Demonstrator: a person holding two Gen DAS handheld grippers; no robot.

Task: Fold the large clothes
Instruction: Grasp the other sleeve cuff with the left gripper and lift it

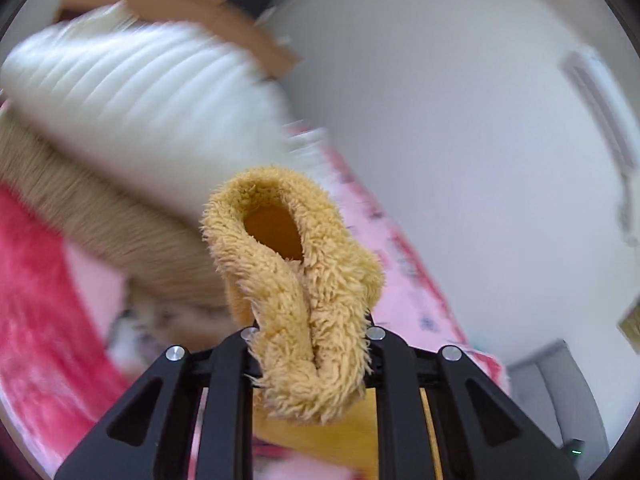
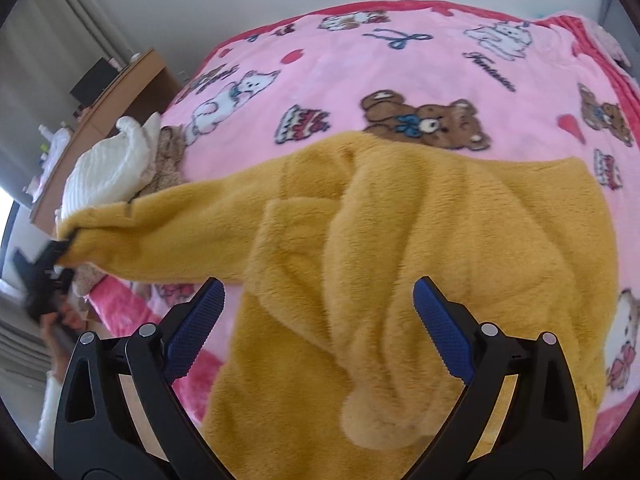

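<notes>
A fluffy mustard-yellow garment (image 2: 420, 248) lies on the pink bed blanket (image 2: 360, 64). One sleeve (image 2: 168, 236) is pulled out to the left. My left gripper (image 1: 310, 344) is shut on the sleeve's cuff (image 1: 292, 280), which bunches up between the jaws; the left gripper also shows in the right wrist view (image 2: 52, 268), holding the sleeve end. My right gripper (image 2: 318, 308) is open and empty, hovering just above the garment's body with its blue pads (image 2: 196, 328) wide apart.
A white ribbed garment (image 2: 112, 164) and a tan fluffy one (image 1: 100, 216) lie at the bed's left side. A wooden desk (image 2: 120, 88) stands beyond the bed. A white wall (image 1: 460, 120) is behind.
</notes>
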